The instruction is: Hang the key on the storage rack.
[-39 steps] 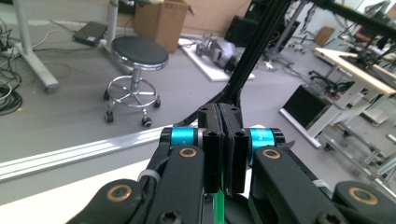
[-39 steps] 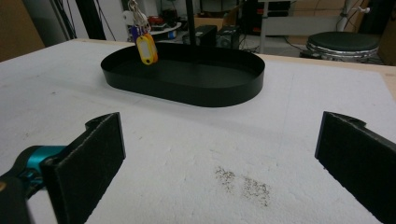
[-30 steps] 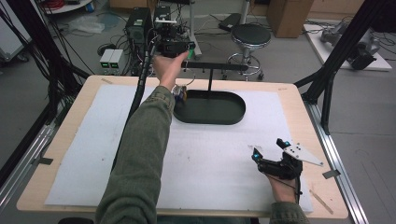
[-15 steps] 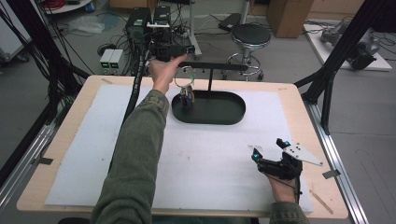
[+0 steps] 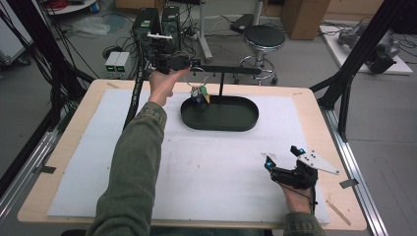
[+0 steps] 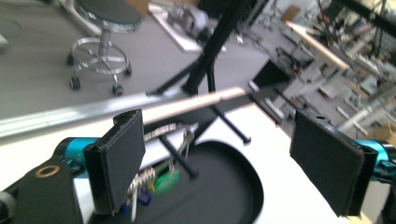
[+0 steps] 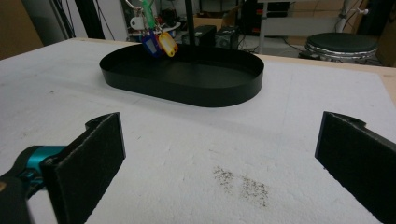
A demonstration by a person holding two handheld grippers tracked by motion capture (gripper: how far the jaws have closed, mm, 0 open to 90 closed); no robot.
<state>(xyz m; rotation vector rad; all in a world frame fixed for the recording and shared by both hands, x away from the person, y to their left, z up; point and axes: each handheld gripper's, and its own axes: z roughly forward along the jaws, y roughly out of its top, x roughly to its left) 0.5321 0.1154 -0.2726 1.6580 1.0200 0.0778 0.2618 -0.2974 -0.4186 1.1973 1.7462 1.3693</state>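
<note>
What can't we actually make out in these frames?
- Keys on the ring: left gripper view is blurred, and the left hand-held gripper has one pad in front of them, so no count.
- Key tags: too small in the high view; in the right gripper view the frame's top edge cuts off where they hang.
- Right hand-held gripper: small in the high view, pads hard to see.

Mat (image 5: 206,162) btwn tray (image 5: 219,114) & near edge open; stand crossbar (image 5: 231,71) blocks above tray.

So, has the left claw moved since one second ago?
Yes. In the high view the left claw has risen and drawn left, away from the black tray, and now stands open at the horizontal bar where the keys hang.
</note>
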